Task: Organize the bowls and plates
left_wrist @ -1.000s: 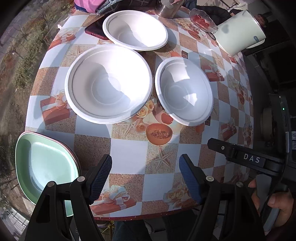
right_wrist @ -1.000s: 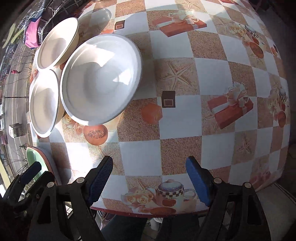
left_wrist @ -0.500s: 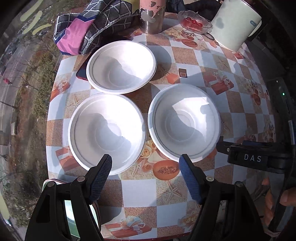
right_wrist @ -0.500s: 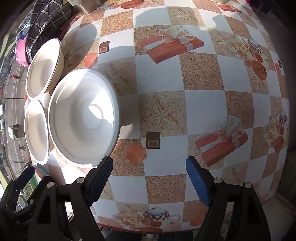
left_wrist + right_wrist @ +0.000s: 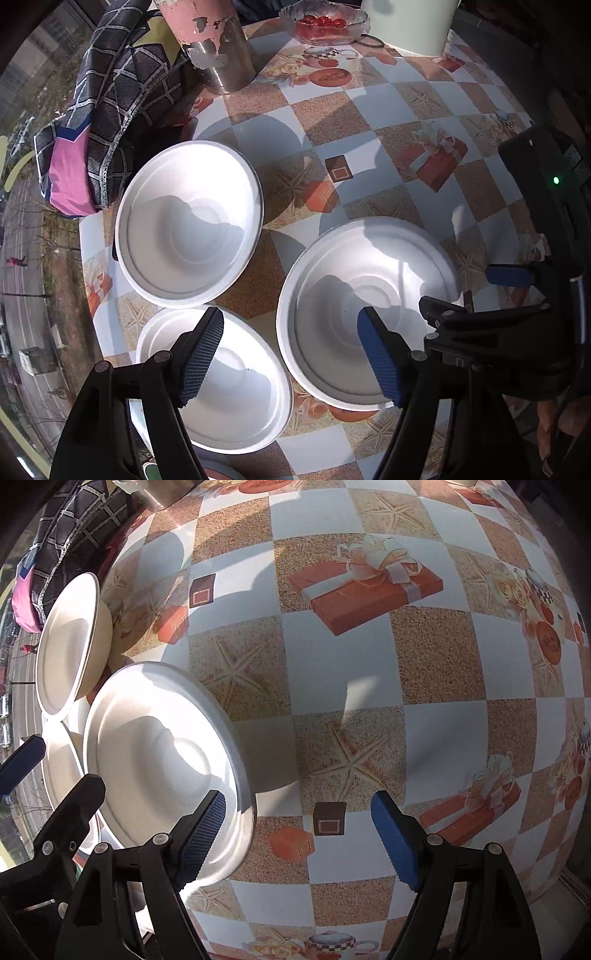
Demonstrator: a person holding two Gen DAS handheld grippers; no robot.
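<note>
At the far edge of the table [image 5: 391, 110] stand a dented metal tumbler [image 5: 214, 44] with flaking pink paint, a glass dish of red fruit [image 5: 323, 24] and a pale cylindrical container [image 5: 410, 22]; a quilted dark bag [image 5: 107, 110] with a pink panel slumps just beside the far bowl [image 5: 188, 221]. The tablecloth is glossy, checked in white and sandy squares with printed gifts and starfish.

Three white bowls, matte and foam-like with stepped rings inside, sit close together (none stacked): the far bowl, the near-left bowl [image 5: 236, 391] and the right bowl [image 5: 365, 310].

The left gripper [image 5: 291, 358] hangs spread wide above the gap between the two nearer bowls, holding nothing. The right gripper [image 5: 297, 834] is equally wide and empty, its left pad over the right bowl's rim.
</note>
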